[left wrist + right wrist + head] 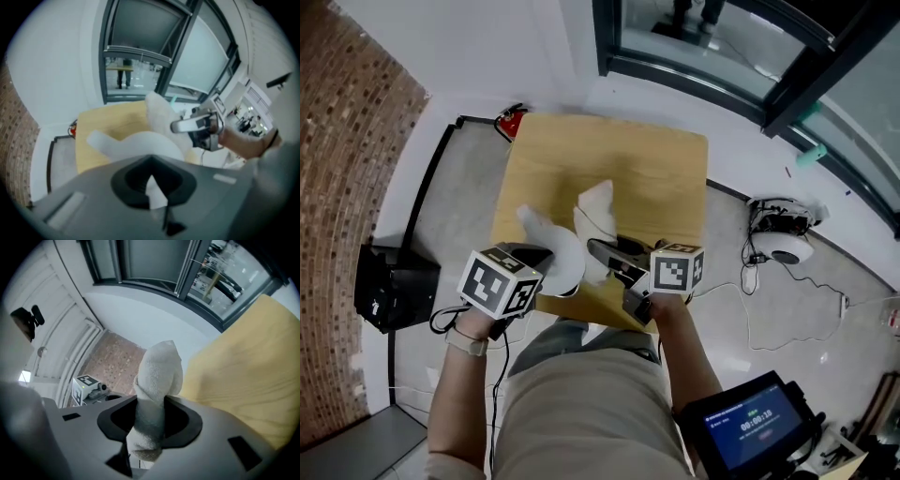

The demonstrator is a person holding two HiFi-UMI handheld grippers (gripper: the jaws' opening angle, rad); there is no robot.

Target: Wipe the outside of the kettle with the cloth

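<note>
A: Where is the kettle [567, 264]?
B: White, at the near edge of the bench [656, 159]. The left tongs [546, 258] are clenched on a white part of it. The right tongs [602, 251] grasp the white cloth [596, 208], upright just beside it.
A: Any writing?
B: The tablet screen [750, 427] is too small to read.
A: Room?
B: Pale wood top; brick wall [347, 141] left, glazed doors [722, 47] ahead, black box [394, 286] on the floor.

White cloth [157, 380] pinched upright in right gripper [149, 425]; wooden table [248, 376] at right, brick wall [112, 357] behind
</note>
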